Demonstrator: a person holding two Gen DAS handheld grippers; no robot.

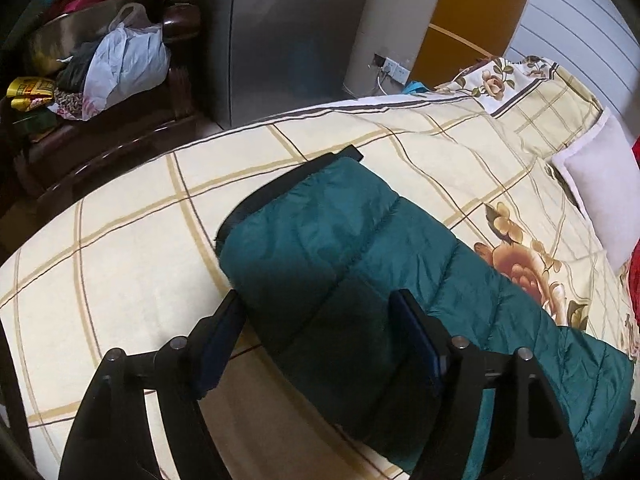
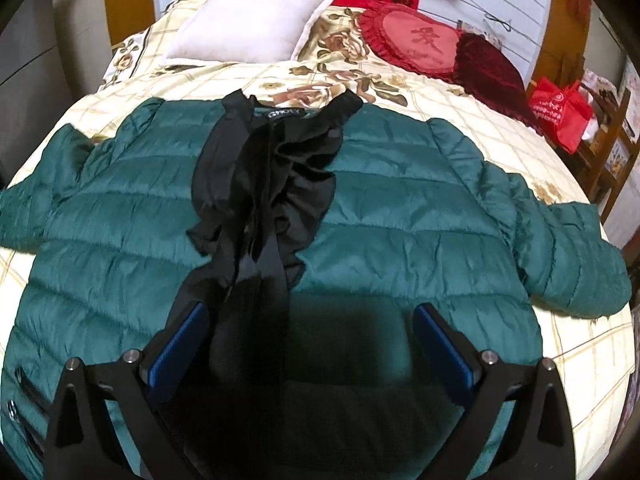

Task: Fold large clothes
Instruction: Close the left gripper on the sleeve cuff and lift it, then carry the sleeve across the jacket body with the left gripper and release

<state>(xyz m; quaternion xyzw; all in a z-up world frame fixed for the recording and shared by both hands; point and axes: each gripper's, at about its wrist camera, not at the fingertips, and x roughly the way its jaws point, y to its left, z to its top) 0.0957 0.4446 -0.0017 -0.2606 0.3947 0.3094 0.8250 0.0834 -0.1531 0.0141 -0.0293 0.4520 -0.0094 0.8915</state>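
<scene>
1. Two grippers are hovering over a green puffer jacket (image 2: pixel 400 208) that is lying spread flat, front up, on a checked floral bedspread (image 2: pixel 472 112)
2. Right gripper (image 2: pixel 310 314) is standing with jaws wide apart and gripping nothing; the jacket body is lying directly below and ahead of it, both sleeves running out to either side
3. Black lining (image 2: pixel 264 168) of the opened front is running from the collar ahead down toward the gripper's left finger (image 2: pixel 176 344)
4. Left gripper (image 1: pixel 318 304) is also spread wide and holding nothing; a jacket sleeve (image 1: pixel 340 248) is lying between and ahead of its fingers, its dark cuff (image 1: pixel 352 151) at the far end
5. White pillow (image 2: pixel 248 24) and red heart cushion (image 2: pixel 412 40) are sitting well ahead of the right gripper, beyond the collar
6. White plastic bag (image 1: pixel 128 60) is sitting far ahead-left of the left gripper, off the bed
</scene>
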